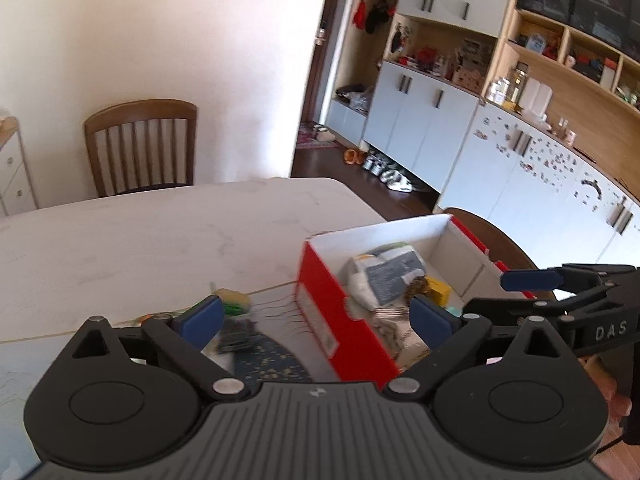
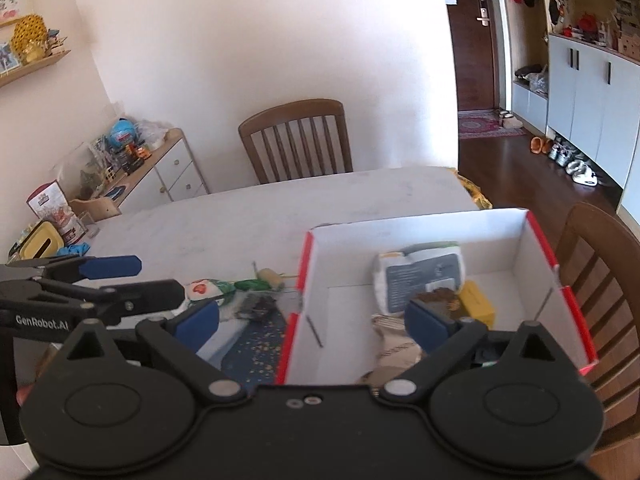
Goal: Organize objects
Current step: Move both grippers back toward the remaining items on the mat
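Both the left gripper [image 1: 316, 316] and right gripper [image 2: 312, 320] hover spread and empty above the white marble table [image 1: 160, 232]. The red-and-white cardboard box [image 2: 440, 232] at its near right edge holds packets; loose small items [image 2: 248, 296] beside it likely go next.

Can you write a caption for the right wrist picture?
Open right gripper hovers over red box holding a white packet.

Bright daylight washes the wall [image 1: 160, 40] pale; fisheye bends edges, and the red box [image 1: 320, 312] beneath it smears with motion blur.
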